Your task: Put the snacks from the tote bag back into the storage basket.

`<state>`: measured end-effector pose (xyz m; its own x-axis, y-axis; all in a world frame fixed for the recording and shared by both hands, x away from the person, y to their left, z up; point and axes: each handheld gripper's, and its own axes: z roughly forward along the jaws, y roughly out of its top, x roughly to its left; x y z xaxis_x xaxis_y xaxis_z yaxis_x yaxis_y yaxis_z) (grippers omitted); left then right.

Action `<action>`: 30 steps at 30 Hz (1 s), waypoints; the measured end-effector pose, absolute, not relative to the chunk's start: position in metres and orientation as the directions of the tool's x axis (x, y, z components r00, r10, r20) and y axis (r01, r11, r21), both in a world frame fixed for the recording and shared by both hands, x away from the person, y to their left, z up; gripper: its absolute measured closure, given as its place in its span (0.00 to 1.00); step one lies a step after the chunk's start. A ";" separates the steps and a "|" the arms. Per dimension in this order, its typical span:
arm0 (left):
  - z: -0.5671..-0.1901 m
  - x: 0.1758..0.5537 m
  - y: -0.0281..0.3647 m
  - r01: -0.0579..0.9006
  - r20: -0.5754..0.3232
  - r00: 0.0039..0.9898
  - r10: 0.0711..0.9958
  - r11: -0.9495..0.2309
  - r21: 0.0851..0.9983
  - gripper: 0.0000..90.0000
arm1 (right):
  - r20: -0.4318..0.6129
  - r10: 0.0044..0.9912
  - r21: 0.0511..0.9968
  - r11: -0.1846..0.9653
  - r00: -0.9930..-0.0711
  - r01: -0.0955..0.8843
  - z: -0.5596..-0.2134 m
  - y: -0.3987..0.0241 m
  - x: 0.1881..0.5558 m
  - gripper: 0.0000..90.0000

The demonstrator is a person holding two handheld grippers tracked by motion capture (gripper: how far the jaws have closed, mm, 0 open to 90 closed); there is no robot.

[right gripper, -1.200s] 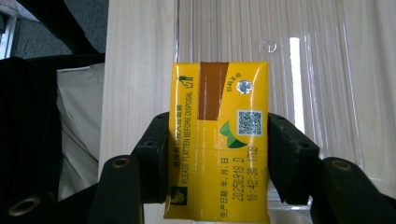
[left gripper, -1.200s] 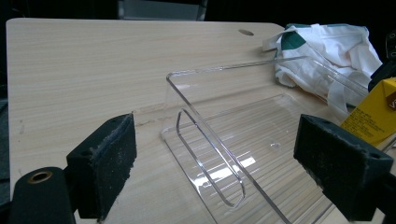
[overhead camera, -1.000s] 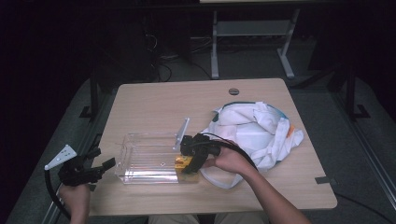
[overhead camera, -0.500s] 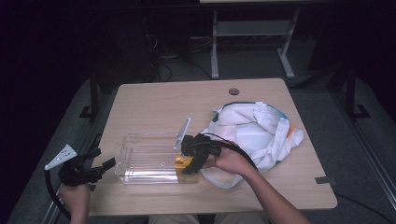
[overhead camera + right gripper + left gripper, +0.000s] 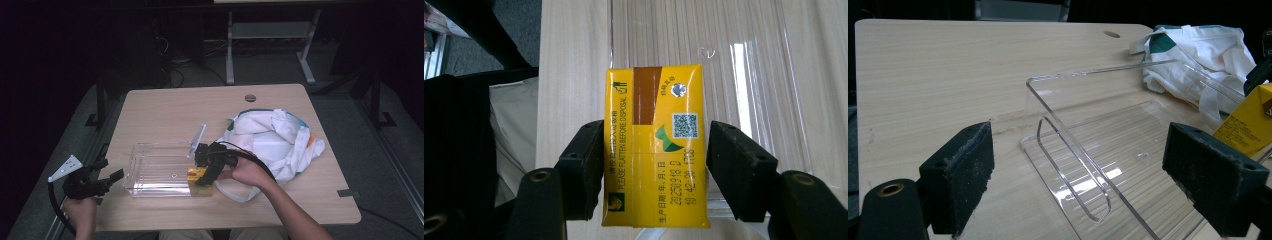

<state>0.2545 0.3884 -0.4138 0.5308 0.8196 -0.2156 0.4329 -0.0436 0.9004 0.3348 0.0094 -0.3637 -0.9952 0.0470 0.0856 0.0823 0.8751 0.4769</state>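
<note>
A yellow drink carton (image 5: 654, 145) stands in the right end of a clear plastic tray (image 5: 150, 167) on the wooden table. My right gripper (image 5: 202, 170) hangs over that end with the carton (image 5: 196, 175) between its jaws. They have just been opening: the left pad (image 5: 586, 160) is at the carton's side and a thin gap shows at the right pad (image 5: 734, 165). My left gripper (image 5: 111, 169) is open at the table's left edge, its jaws (image 5: 1083, 145) wide apart and pointing at the tray's near wall (image 5: 1068, 145). Beyond that wall the carton (image 5: 1248, 122) stands at the tray's far end.
A crumpled white cloth bag (image 5: 275, 140) lies right of the tray, close to the right hand. A clear flap (image 5: 197, 140) stands up at the tray's far right corner. A round cable hole (image 5: 250, 98) sits near the table's far edge.
</note>
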 end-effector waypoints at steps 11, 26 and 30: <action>-0.414 0.255 0.390 0.431 -0.211 0.530 0.821 -0.047 0.901 0.14 | 0.078 0.048 0.497 0.864 -0.996 0.080 -0.357 0.007 0.335 0.44; -0.414 0.255 0.390 0.425 -0.203 0.533 0.821 -0.053 0.904 0.14 | 0.058 0.064 0.520 0.850 -0.996 0.085 -0.343 0.001 0.336 0.41; -0.414 0.254 0.390 0.426 -0.202 0.533 0.822 -0.054 0.903 0.14 | 0.050 0.070 0.524 0.847 -0.996 0.086 -0.338 -0.001 0.337 0.41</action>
